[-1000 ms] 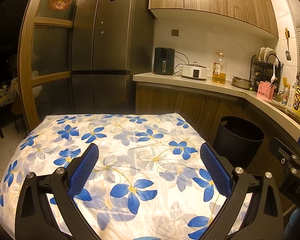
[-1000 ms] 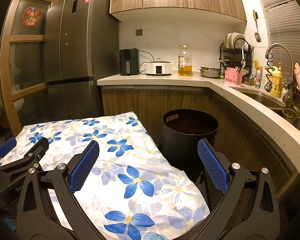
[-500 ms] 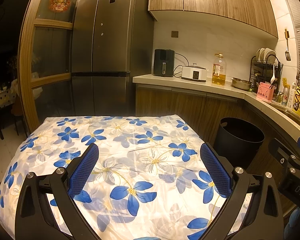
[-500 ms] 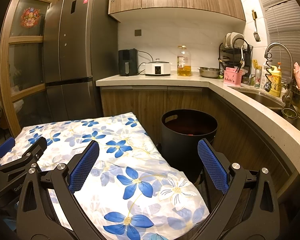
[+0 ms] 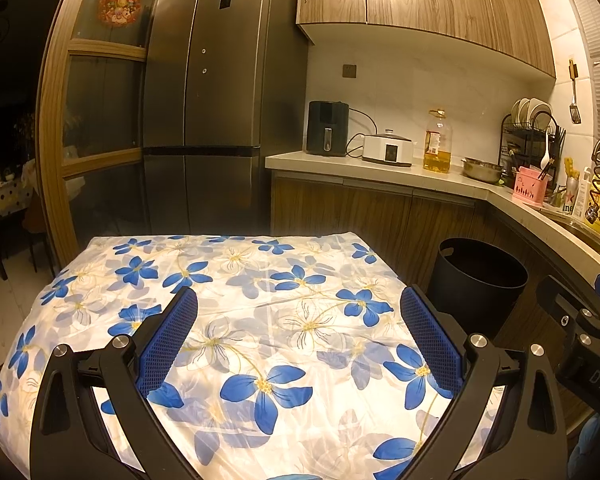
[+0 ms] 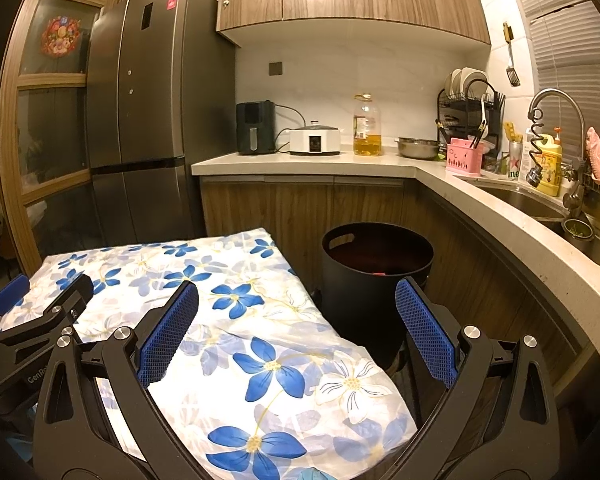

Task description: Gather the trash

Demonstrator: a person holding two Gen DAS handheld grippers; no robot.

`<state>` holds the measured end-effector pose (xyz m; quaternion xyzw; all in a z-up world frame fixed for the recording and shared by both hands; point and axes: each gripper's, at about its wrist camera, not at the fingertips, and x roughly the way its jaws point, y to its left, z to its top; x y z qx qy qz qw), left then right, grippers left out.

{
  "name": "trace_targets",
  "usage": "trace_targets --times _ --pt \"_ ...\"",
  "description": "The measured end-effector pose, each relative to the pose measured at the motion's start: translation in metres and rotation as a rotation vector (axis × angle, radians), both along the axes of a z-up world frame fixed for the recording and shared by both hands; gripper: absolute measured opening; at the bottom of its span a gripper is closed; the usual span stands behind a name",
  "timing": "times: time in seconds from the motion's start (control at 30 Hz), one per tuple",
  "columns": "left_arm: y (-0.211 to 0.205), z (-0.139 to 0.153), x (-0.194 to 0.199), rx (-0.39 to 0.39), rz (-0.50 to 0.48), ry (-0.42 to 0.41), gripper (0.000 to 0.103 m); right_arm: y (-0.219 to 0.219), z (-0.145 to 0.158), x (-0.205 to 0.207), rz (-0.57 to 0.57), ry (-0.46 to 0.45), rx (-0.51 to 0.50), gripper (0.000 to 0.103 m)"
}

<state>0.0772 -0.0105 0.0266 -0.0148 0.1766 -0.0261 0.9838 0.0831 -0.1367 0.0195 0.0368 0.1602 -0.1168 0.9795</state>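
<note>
Both tools hover spread wide and empty over the table's flowered cloth — left gripper above its middle, right gripper above its right edge, facing the black bin, which stands on the floor just beside the table — something red inside

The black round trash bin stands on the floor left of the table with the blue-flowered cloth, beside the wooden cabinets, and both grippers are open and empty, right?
Not quite. The black round trash bin stands to the right of the table with the blue-flowered cloth, as the right wrist view shows. The rest holds: it is on the floor beside the wooden cabinets, and the left gripper and right gripper are open and empty.
</note>
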Motion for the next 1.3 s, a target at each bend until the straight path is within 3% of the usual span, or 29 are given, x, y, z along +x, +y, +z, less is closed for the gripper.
trace_targets --times 0.5,0.67,0.83,0.97,1.07,1.3 --pt "-0.0022 0.0007 -0.0016 0.014 -0.002 -0.009 0.097 0.0015 0.0025 0.0000 0.000 -0.002 0.000 0.098" --pt "-0.0055 0.0001 -0.0003 0.037 -0.006 -0.004 0.087 0.0003 0.0028 -0.0001 -0.006 -0.003 0.001 0.098" --pt "-0.0055 -0.0009 0.0000 0.045 -0.007 -0.005 0.085 -0.0002 0.0023 0.0001 -0.008 -0.003 0.000 0.098" --pt "-0.0058 -0.0015 -0.0002 0.050 0.000 -0.010 0.087 0.0001 0.0025 0.0003 -0.010 -0.004 -0.001 0.097" --pt "-0.0051 -0.0024 -0.0001 0.052 0.016 -0.011 0.097 -0.0005 0.0025 0.0004 -0.009 -0.005 0.001 0.097" --pt "-0.0012 -0.0035 0.0000 0.039 0.026 -0.010 0.097 -0.0020 0.0017 0.0003 -0.011 -0.003 0.003 0.097"
